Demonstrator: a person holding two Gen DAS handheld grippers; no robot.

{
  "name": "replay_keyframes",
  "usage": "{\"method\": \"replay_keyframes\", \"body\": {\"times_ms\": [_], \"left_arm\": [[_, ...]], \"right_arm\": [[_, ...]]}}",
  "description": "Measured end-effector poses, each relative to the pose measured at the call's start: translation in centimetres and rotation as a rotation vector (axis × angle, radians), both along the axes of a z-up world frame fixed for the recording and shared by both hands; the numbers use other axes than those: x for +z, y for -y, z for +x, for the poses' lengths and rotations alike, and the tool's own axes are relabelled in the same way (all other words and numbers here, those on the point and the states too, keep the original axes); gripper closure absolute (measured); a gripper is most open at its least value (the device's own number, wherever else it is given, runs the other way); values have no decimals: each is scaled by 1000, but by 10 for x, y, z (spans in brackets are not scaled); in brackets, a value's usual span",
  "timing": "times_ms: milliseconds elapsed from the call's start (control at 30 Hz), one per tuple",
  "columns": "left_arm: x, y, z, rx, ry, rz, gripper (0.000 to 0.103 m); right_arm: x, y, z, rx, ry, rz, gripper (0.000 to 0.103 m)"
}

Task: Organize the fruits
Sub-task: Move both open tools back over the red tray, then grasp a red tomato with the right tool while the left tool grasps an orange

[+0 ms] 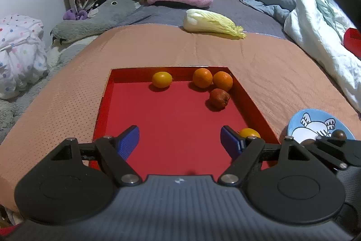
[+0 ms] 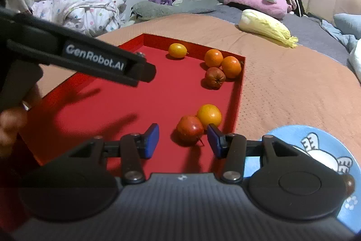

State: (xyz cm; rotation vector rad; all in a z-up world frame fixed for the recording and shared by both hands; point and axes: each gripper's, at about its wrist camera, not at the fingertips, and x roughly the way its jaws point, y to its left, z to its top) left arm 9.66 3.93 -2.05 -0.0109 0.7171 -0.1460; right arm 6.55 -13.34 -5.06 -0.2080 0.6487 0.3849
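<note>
Red tray on the peach mat, blue plate just off its right wall.

Right gripper: jaws wide apart, holding nothing. A red apple-like fruit sits dead ahead at 12 o'clock, just past the blue pads, slightly right of centre, nearer the right pad. A yellow-orange fruit touches it at its 1 o'clock, close to the tray's right wall. The red fruit is roundish, with no long axis to line up on.

Left gripper: jaws wide, empty, hovering over bare tray floor. Only the yellow-orange fruit peeks past its right pad at 3 o'clock.

Far corner cluster: two oranges and a dark red fruit; one yellow fruit apart at 11 o'clock.

Judgement: right hand is nearer the red fruit; a short straight advance would bracket it.
</note>
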Motion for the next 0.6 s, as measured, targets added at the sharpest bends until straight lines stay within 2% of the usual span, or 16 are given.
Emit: {"method": "replay_keyframes", "body": {"times_ms": [33, 167, 433, 600], "left_arm": [[0, 1, 0, -2, -2, 0, 20], [-2, 4, 2, -8, -7, 1, 20], [-5, 3, 7, -21, -14, -1, 20], [-3, 11, 4, -89, 9, -23, 20]], "right_arm": [[-1, -2, 4, -2, -7, -4, 54], [-6, -5, 16, -17, -36, -10, 71], [3, 3, 12, -15, -49, 47, 70], [12, 10, -2, 5, -36, 60, 70]]}}
